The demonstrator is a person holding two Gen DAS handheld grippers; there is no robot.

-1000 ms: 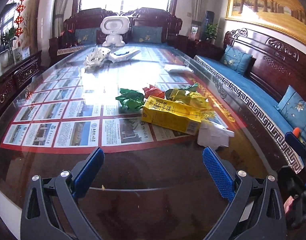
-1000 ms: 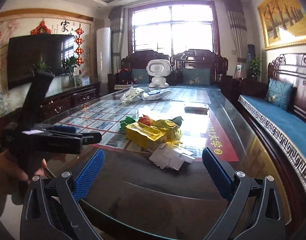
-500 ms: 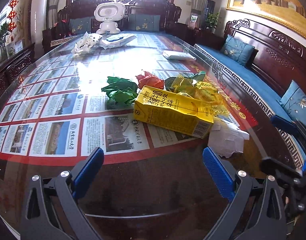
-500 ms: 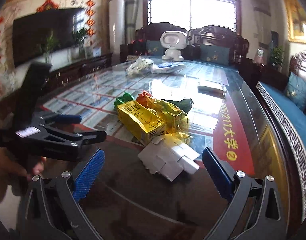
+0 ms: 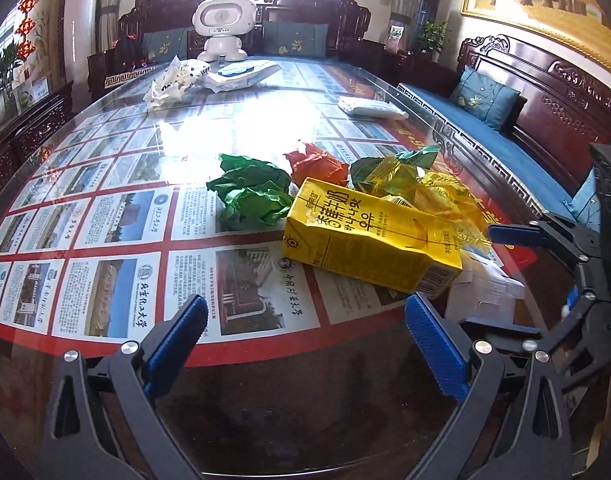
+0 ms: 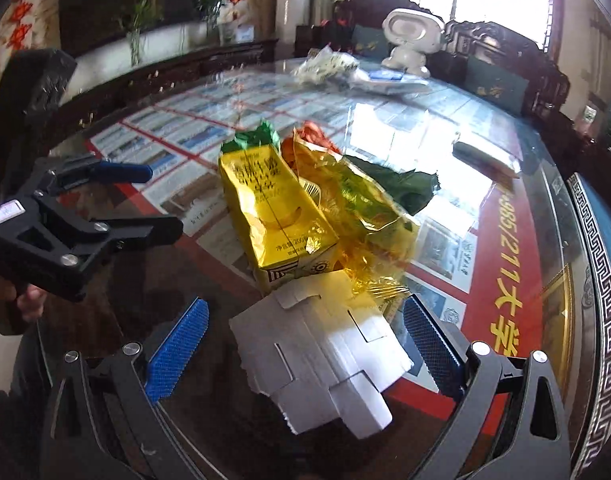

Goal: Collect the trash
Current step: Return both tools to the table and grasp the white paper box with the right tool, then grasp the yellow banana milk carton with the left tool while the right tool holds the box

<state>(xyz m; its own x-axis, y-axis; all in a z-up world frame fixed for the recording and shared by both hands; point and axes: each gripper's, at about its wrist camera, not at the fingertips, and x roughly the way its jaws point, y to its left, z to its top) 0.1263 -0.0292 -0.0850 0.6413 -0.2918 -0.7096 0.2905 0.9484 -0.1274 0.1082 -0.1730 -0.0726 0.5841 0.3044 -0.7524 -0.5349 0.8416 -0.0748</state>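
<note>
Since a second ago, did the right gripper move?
Yes. The right gripper moved forward toward the trash: the white box now lies between its open fingers, and the yellow carton looms closer.

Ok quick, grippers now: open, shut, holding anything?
Left gripper: jaws open, holding nothing.
Right gripper: jaws open, empty, white flattened box lying between them.

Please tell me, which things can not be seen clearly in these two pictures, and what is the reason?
- Flattened white cardboard box: in the left wrist view, mostly hidden behind the yellow drink carton.
- Crumpled green paper: in the right wrist view, only its tip shows above the carton.
- Small print on the carton: blurred in the right wrist view.
- Person's hand: cut off by the left edge, behind the left gripper.
</note>
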